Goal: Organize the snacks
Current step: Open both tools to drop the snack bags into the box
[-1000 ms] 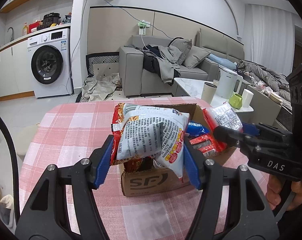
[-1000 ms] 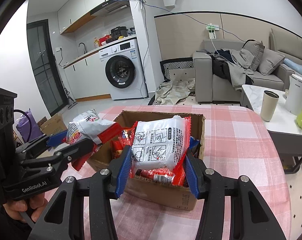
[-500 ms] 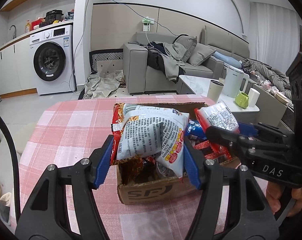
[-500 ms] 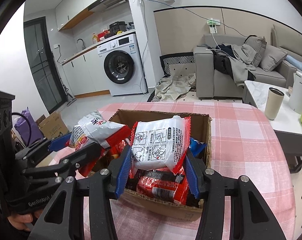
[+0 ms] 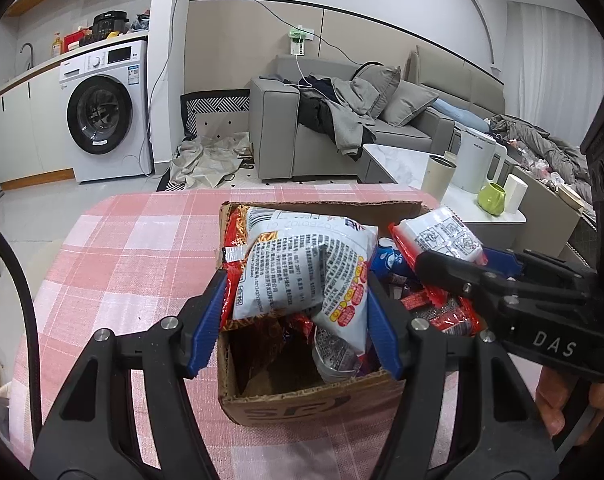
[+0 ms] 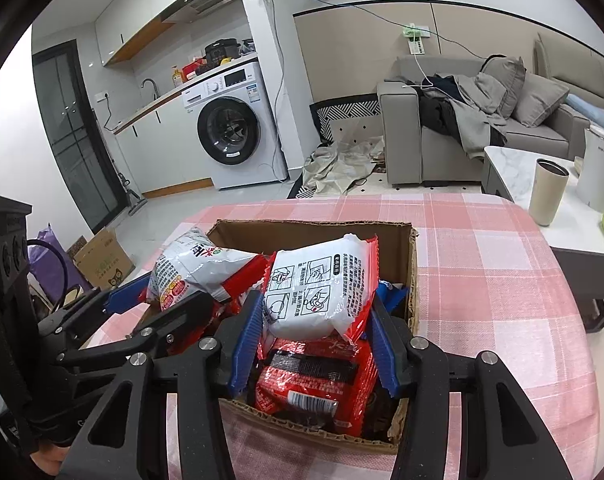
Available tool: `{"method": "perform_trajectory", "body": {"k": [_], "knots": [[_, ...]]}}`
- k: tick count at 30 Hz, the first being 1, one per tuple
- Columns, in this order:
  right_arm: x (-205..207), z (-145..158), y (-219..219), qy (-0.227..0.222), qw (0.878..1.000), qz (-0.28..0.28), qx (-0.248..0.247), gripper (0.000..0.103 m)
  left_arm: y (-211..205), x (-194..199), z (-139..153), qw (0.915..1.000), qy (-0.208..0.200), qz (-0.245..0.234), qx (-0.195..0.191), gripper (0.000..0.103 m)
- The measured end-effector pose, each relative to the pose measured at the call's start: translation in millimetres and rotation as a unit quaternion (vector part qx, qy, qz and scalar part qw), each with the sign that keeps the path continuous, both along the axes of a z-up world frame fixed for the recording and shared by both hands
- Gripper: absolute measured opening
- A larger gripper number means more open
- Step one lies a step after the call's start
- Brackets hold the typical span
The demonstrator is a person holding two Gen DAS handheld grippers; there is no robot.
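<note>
An open cardboard box (image 5: 302,404) (image 6: 314,226) stands on the pink checked table and holds several snack packets, among them a red one (image 6: 314,380). My left gripper (image 5: 295,278) is shut on a white and red snack bag (image 5: 297,264) that hangs over the box's left part. My right gripper (image 6: 317,298) is shut on a white packet with red edges (image 6: 318,280), just above the packets in the box. Each view shows the other gripper too: the right gripper (image 5: 450,256) with its packet (image 5: 442,236), and the left gripper (image 6: 173,292) with its bag (image 6: 189,268).
The checked tablecloth (image 5: 121,264) spreads around the box, with the table's far edge just behind it. A low white table (image 6: 514,176) to the right carries a kettle, a tumbler and a green mug. A sofa, a washing machine and a floor carton (image 6: 101,258) lie beyond.
Both grippers have moved forward and down with their packets, from short of the box to over its opening. The box now looks nearer and its inside shows more.
</note>
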State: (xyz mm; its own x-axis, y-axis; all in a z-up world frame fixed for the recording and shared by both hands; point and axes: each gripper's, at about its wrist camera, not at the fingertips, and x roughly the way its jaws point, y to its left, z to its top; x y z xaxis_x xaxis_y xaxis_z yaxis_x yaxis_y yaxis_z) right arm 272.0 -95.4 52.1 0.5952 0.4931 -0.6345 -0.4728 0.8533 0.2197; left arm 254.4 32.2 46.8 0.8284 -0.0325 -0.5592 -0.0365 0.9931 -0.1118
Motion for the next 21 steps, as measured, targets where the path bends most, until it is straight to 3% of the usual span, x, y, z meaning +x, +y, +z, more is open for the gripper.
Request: {"method": "perform_trajectory", "body": {"k": [14, 18, 21], "knots": [[14, -11, -2, 0.001, 1.0, 0.006, -0.011, 0.054, 3, 6, -6, 0.9998, 0.009, -0.014, -0.005, 0.065], [6, -7, -6, -0.016, 1.0, 0.008, -0.022, 0.064, 7, -1, -4, 0.9995, 0.006, -0.027, -0.019, 0.071], [-3, -3, -17, -0.026, 1.0, 0.013, -0.012, 0.079, 11, -11, -1, 0.9991, -0.003, -0.035, -0.025, 0.083]]}}
